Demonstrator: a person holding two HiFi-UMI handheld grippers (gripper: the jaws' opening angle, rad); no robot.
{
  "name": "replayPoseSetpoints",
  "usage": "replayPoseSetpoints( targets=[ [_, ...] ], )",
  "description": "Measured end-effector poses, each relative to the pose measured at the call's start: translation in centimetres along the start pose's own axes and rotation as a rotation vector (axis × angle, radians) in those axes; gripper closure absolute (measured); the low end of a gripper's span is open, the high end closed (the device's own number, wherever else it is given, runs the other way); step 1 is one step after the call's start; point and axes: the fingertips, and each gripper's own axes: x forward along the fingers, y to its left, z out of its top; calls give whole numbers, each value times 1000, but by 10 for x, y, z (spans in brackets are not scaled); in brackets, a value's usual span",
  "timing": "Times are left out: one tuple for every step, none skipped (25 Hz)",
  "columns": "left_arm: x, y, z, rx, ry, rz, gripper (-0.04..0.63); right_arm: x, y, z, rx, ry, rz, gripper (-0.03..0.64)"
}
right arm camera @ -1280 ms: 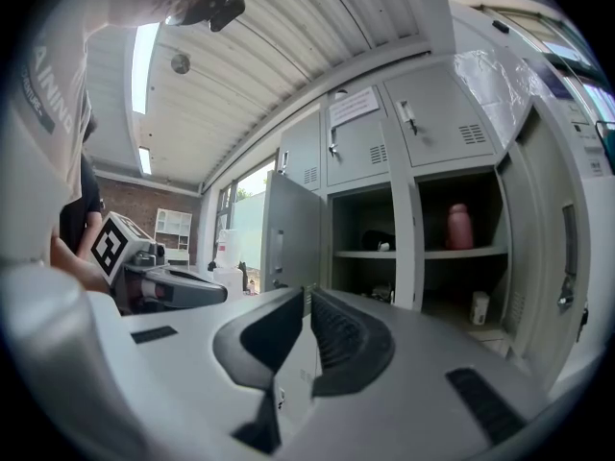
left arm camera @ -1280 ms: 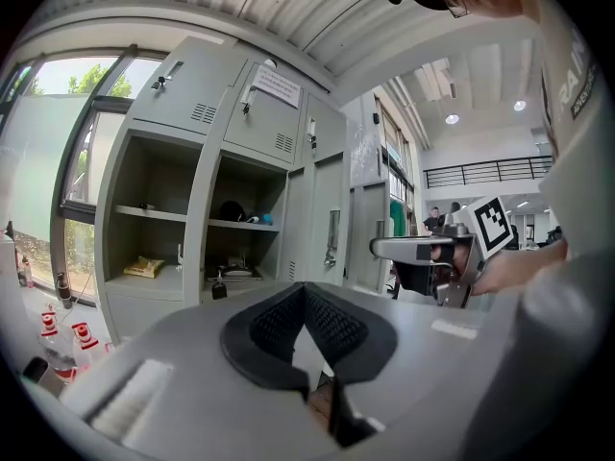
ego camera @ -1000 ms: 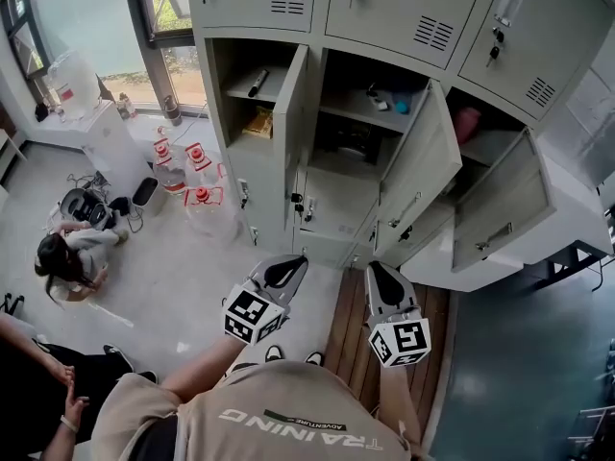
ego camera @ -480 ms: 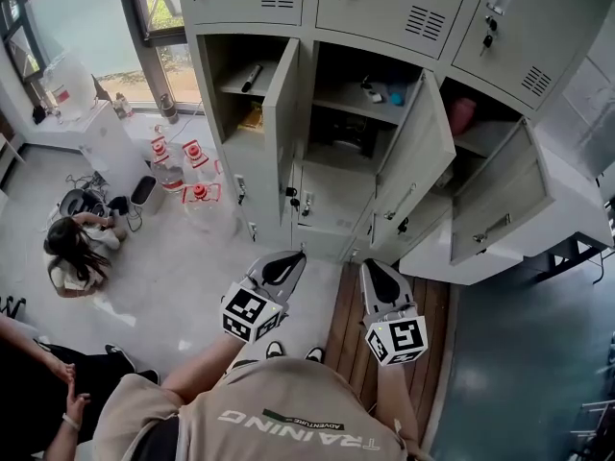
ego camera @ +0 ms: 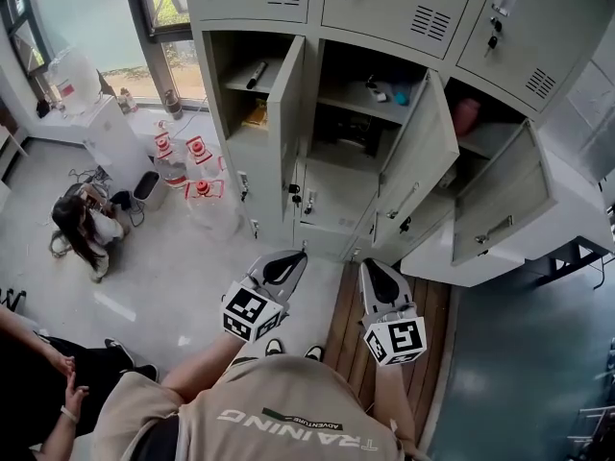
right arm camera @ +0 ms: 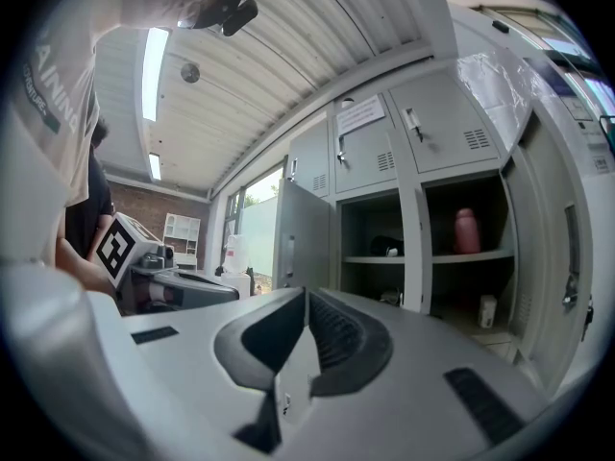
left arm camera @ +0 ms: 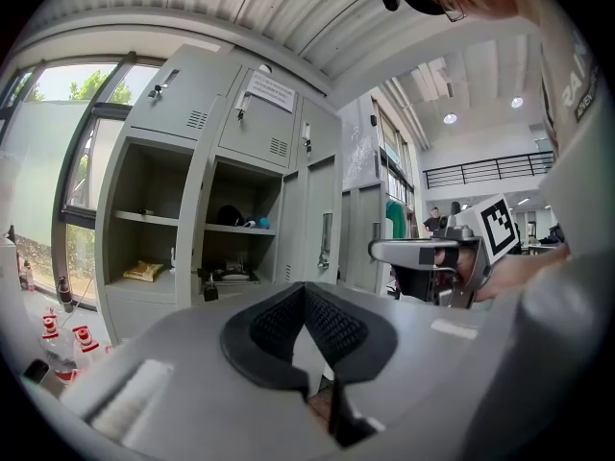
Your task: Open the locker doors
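The grey locker bank (ego camera: pixel 384 8) stands ahead of me. Three middle-row doors hang open: the left door (ego camera: pixel 288 113), the middle door (ego camera: pixel 423 157) and the right door (ego camera: pixel 500 209). The top row and the low doors (ego camera: pixel 332 200) stay closed, with keys in their locks. Inside are a dark tool (ego camera: pixel 257 75), small items (ego camera: pixel 384 94) and a pink bottle (right arm camera: pixel 466 230). My left gripper (ego camera: pixel 285 261) and right gripper (ego camera: pixel 373 269) hover side by side, well short of the lockers. Both are shut with nothing between their jaws. The shut left gripper (left arm camera: pixel 305 291) and the shut right gripper (right arm camera: pixel 306 296) point at the open compartments.
A person (ego camera: pixel 85 229) crouches on the floor at the left, next to cables. Water jugs (ego camera: pixel 197 185) and a white dispenser (ego camera: pixel 110 137) stand by the window. Another person's arm and legs (ego camera: pixel 48 382) show at the bottom left. A wooden floor strip (ego camera: pixel 346 320) runs under the grippers.
The crouching person on the floor has shifted and leaned over. Both grippers stay where they were; the lockers are unchanged.
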Motion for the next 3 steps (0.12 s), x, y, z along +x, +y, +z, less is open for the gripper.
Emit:
replayPoseSetpoints(
  targets=[
    [0, 1, 0, 1, 0, 1, 591, 0, 0, 0, 0, 0, 1, 598],
    [-1, 1, 0, 1, 1, 2, 591, 0, 1, 0, 0, 0, 1, 598],
    [-1, 1, 0, 2, 1, 3, 591, 0, 1, 0, 0, 0, 1, 598]
  ],
)
